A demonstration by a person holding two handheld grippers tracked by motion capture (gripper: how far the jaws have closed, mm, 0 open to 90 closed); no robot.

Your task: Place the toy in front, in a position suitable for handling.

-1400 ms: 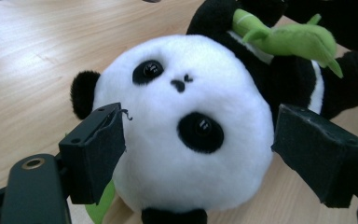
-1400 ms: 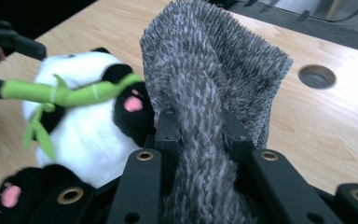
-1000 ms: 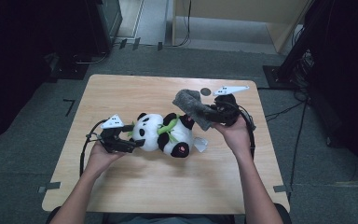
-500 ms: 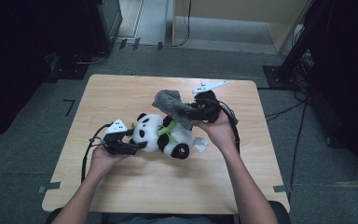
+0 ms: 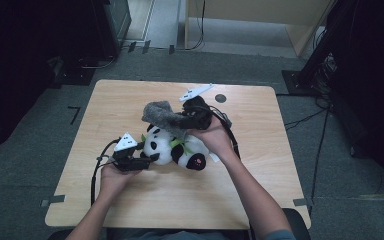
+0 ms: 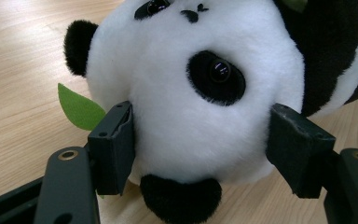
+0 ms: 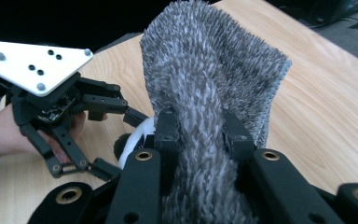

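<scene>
Panda toy: lies on its side near the middle of the worktop, head toward the person's left, black foot with a red spot toward the person
Panda head: in the left gripper view the white head sits between the two black jaws, one jaw at each cheek; the left jaw presses the fur, the right jaw is just at the fur, and I cannot tell if it touches
Left hand-held gripper: rests low at the panda's head, jaws spread wide around it, held by the left hand
Green leaf: felt piece sticking out beside the head, just by the left jaw
Grey cloth: shaggy, lifted above the panda's body, hanging off the right jaws
Right hand-held gripper: jaws narrow, pinching a fold of the grey cloth between them; the right hand holds it over the panda
Containers: none to tell of on the worktop
Dark round mark: on the far part of the worktop, well apart from the panda
</scene>
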